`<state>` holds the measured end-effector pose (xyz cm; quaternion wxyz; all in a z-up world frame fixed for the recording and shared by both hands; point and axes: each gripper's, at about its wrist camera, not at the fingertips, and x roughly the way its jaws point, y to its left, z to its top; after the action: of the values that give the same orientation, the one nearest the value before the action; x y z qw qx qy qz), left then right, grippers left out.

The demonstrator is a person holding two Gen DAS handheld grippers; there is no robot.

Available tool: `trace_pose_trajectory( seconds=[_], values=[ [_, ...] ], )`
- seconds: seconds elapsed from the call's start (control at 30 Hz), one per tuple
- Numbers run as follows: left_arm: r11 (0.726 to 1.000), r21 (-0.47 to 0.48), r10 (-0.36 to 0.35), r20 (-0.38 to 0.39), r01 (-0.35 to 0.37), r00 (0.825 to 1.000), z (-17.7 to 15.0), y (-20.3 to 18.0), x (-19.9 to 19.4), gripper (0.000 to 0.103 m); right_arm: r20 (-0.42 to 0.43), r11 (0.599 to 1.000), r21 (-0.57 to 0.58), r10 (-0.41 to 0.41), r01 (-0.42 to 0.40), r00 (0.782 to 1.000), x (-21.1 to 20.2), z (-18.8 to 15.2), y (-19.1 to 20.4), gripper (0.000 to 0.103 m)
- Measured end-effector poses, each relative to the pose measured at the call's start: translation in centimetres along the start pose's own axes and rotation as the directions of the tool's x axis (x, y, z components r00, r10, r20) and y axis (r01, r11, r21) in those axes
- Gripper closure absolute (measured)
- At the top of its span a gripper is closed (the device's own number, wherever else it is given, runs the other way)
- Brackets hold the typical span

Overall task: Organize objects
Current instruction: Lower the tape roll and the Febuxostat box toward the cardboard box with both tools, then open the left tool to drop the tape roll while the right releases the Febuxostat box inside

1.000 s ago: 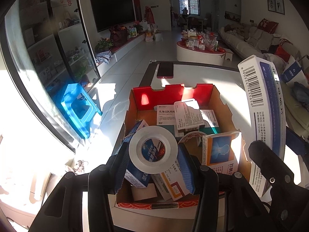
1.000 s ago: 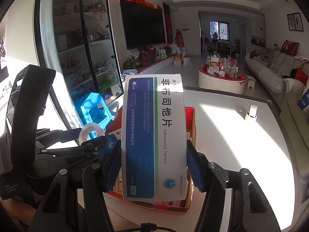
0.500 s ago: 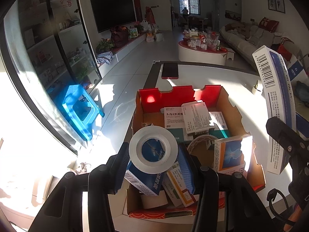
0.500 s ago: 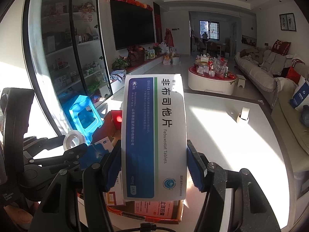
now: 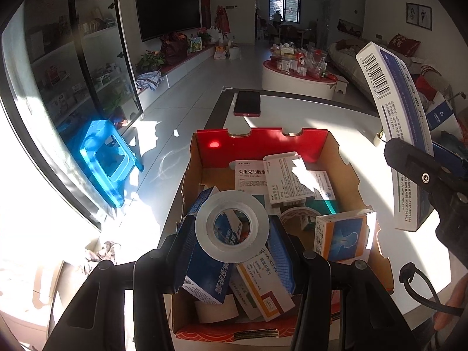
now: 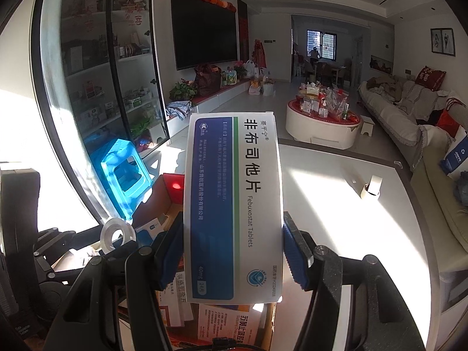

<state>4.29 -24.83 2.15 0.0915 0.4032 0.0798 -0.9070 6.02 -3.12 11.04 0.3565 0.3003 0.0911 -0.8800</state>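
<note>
Above the cardboard box (image 5: pixel 348 172) we hold a tape roll (image 5: pixel 232 226) in our left gripper (image 5: pixel 231 244), its blue pads (image 5: pixel 279 251) pressed on either side of the translucent ring, through whose hole a blue carton shows. Just right of the cardboard box, our right gripper (image 6: pixel 232 251) clamps a tall medicine carton (image 6: pixel 234 219) upright by its long edges. That carton is white with a broad dark-blue band and a thin green stripe; it reads "Febuxostat Tablets", "40mg" and large Chinese characters, and the left wrist view shows a barcode on its narrow side. Inside the cardboard box, which has a red far wall, lie jumbled medicine cartons: an orange-and-blue carton (image 5: pixel 343 235) standing at the right, white ones with Chinese print toward the red wall. Beyond the cardboard box a red-edged phone (image 5: pixel 247 103) lies on the white table (image 5: pixel 345 117).
</note>
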Motion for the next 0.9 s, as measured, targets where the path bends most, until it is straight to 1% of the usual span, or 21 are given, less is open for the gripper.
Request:
trace_pose_trajectory(
  seconds=[0.13, 0.27, 0.5, 0.6, 0.77, 0.8, 0.87, 0.9],
  values=[
    [1.0, -0.015, -0.007, -0.025, 0.006, 1.0, -0.6, 0.1, 0.8, 0.05, -0.021, 1.0, 0.002, 0.001, 0.0, 1.0, 1.3, 0.5, -0.4, 0.042],
    [1.0, -0.02, -0.02, -0.044, 0.019, 0.999, -0.9, -0.1, 1.5, 0.05, -0.046, 1.0, 0.01, 0.022, -0.021, 0.999, 2.9, 0.9, -0.4, 0.042],
    [1.0, -0.009, -0.026, -0.054, 0.025, 0.998, -0.5, -0.9, 2.4, 0.05, -0.066, 0.999, 0.006, 0.054, -0.054, 0.996, 5.4, 1.9, 0.2, 0.042],
    [1.0, -0.015, -0.026, -0.07, 0.025, 0.997, -0.5, -1.0, 3.0, 0.05, -0.074, 0.998, 0.0, 0.059, -0.059, 0.996, 6.4, 2.3, 0.3, 0.042],
    [0.999, -0.006, -0.048, -0.105, 0.048, 0.993, -1.0, -1.6, 4.2, 0.049, -0.156, 0.998, 0.029, 0.064, -0.06, 0.986, 9.0, 1.8, -0.2, 0.042],
    [0.999, -0.002, -0.052, -0.111, 0.052, 0.993, -1.0, -1.8, 4.3, 0.047, -0.162, 0.998, 0.033, 0.057, -0.052, 0.985, 9.1, 1.6, -0.3, 0.042],
    [0.999, 0.009, -0.052, -0.102, 0.053, 0.993, -1.1, -2.4, 4.1, 0.037, -0.163, 0.998, 0.038, 0.057, -0.052, 0.985, 9.1, 1.4, -0.6, 0.041],
    [0.999, 0.016, -0.04, -0.094, 0.042, 0.995, -1.0, -2.6, 3.9, 0.027, -0.159, 0.998, 0.038, 0.054, -0.049, 0.986, 9.0, 1.3, -0.6, 0.04]
  ],
)
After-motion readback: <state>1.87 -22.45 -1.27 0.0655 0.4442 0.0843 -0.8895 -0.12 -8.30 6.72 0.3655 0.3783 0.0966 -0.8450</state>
